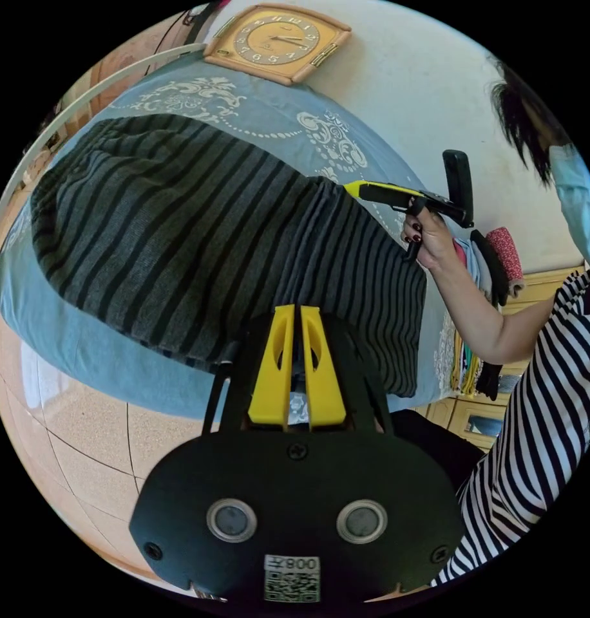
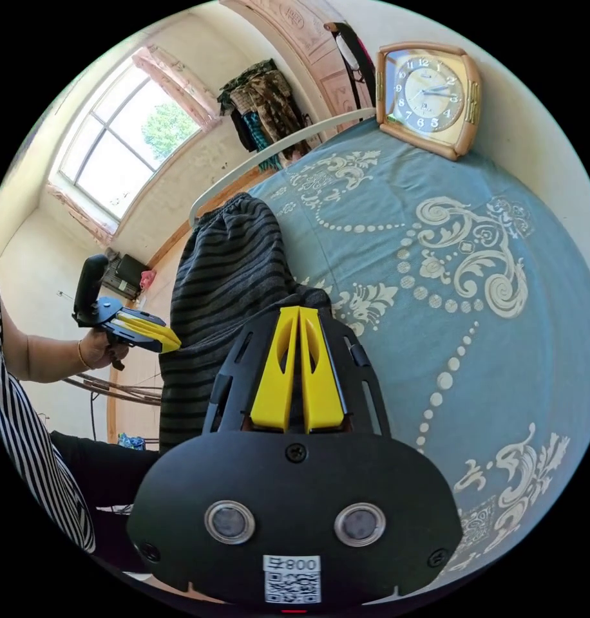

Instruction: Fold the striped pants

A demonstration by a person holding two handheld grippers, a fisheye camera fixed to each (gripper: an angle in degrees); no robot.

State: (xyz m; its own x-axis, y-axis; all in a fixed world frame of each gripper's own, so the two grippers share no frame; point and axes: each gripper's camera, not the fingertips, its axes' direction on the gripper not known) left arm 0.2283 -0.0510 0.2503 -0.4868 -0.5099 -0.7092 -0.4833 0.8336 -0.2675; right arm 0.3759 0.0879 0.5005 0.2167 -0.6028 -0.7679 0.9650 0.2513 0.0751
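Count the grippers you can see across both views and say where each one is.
2. The left gripper is at the near edge of the pants, jaws together. The right gripper is at the pants' other corner, jaws together. Whether either pinches cloth is unclear.

I see the striped pants (image 1: 198, 238) lying flat on the blue patterned bed cover (image 1: 269, 116), a grey knit with thin black stripes. In the left gripper view they spread wide across the cover, reaching its near edge, stripes running across the cloth. In the right gripper view the pants (image 2: 224, 277) look doubled over lengthwise, their gathered waistband at the far end near the bed's white rail (image 2: 275, 148).
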